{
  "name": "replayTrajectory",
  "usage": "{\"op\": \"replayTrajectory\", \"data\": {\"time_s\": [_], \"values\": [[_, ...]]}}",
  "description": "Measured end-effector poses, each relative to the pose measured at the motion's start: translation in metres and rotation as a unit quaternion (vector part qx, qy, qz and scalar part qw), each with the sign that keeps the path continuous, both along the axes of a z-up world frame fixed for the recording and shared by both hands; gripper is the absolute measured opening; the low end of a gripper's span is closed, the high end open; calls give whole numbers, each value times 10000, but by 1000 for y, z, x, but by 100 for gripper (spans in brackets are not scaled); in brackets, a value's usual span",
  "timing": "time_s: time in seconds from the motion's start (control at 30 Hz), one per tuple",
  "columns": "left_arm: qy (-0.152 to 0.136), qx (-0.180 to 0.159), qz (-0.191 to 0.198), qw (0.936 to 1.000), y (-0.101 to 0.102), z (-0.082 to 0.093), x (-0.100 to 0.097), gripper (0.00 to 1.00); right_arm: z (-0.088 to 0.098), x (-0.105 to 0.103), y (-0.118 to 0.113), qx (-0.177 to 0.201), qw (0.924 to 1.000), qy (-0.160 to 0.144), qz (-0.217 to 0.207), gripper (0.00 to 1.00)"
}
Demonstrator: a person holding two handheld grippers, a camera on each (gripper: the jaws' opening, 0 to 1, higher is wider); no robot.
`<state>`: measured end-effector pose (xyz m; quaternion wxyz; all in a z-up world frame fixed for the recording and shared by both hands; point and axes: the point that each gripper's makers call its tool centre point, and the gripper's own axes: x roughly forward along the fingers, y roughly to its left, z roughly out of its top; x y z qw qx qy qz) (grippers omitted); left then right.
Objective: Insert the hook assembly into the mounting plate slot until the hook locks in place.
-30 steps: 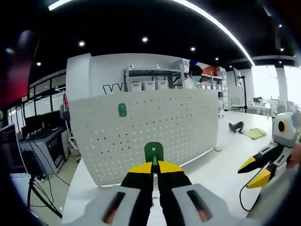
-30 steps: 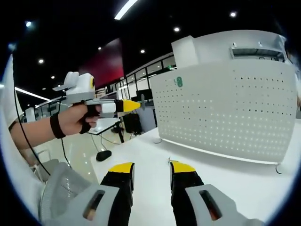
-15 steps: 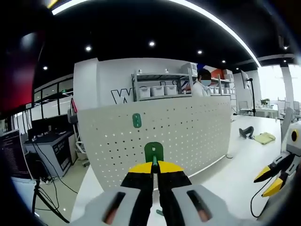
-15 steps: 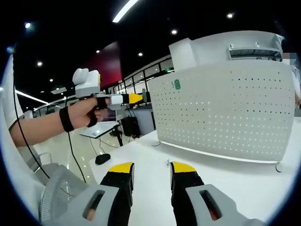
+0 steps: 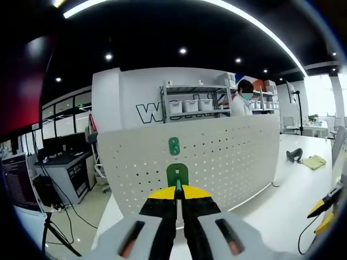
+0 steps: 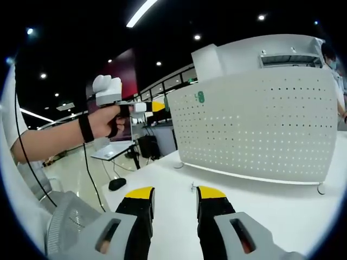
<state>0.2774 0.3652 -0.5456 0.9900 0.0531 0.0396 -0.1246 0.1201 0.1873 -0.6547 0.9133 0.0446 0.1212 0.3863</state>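
Gripping a green hook assembly [image 5: 177, 175] between closed jaws, left gripper [image 5: 177, 190] facing white perforated mounting plate [image 5: 217, 157], right gripper [image 6: 174, 196] jaws apart over white table [image 6: 282, 208]

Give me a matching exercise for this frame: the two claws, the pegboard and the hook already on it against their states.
Things:
1. left claw
2. right claw
3. white pegboard
4. green hook on the pegboard

States:
A. open, holding nothing
B. mounted near the board's top edge
C. shut on a green hook
D. standing upright on the white table

Pairs: 1-C, 2-A, 3-D, 4-B
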Motion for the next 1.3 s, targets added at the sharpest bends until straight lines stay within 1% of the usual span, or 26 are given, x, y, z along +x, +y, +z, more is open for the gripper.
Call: {"op": "replayTrajectory", "data": {"time_s": [0.23,0.4,0.43,0.5,0.67,0.93,1.03,1.17,1.3], "values": [[57,-42,50,10000,4,-3,10,2,0,1,1,-10,10000,-25,8,35],[67,17,64,10000,5,1,20,2,2,2,1,-57,9999,-97,-28,37],[29,51,91,9999,6,4,23,2,2,2,1,-64,9999,-92,-19,37],[31,-46,120,9999,8,7,27,2,1,1,1,-99,9999,-79,-3,37],[3,-73,198,9998,10,11,39,2,-4,2,-2,-133,9999,-30,-26,37],[-53,-99,258,9996,13,15,53,2,-3,7,0,-118,9999,-25,-44,37],[-72,8,298,9995,15,14,60,2,-4,8,0,-72,9999,27,-75,38],[-33,-29,317,9995,17,13,69,2,-5,8,-1,-58,9999,50,-121,38],[-48,45,301,9995,14,12,77,2,-6,10,-4,-45,9998,69,-193,38]]}}
